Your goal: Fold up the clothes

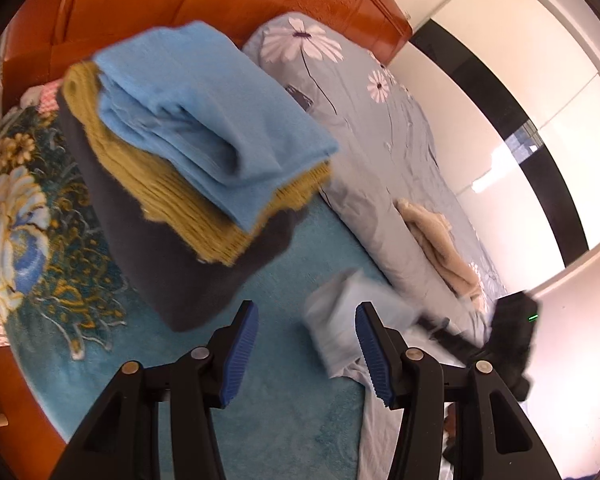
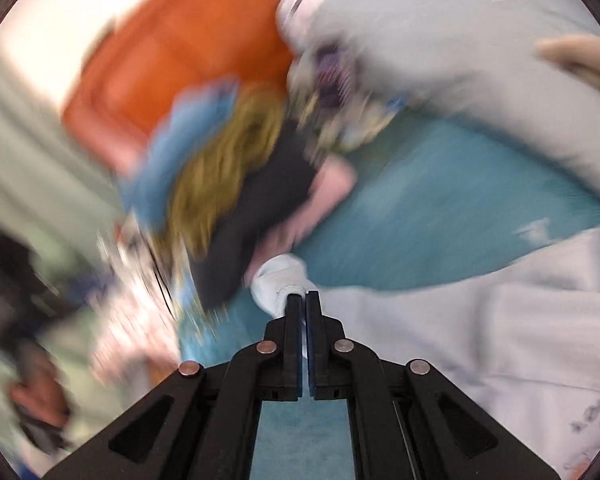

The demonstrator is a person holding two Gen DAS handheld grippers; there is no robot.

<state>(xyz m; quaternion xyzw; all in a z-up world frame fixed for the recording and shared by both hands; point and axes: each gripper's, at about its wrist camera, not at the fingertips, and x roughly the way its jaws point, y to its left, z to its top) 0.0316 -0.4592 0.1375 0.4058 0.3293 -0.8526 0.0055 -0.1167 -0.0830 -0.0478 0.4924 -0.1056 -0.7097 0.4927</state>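
Blue-padded fingers (image 1: 242, 354) of the left gripper (image 1: 306, 354) stand spread apart, grasping nothing, above the teal blanket (image 1: 284, 420). Ahead sits a folded stack: blue garment (image 1: 204, 120) on mustard knit (image 1: 188, 216) on dark cloth (image 1: 172, 280). Right gripper (image 2: 303, 300) is clenched on what seems, through heavy blur, a pale blue garment (image 2: 480, 320), which trails over the bed.
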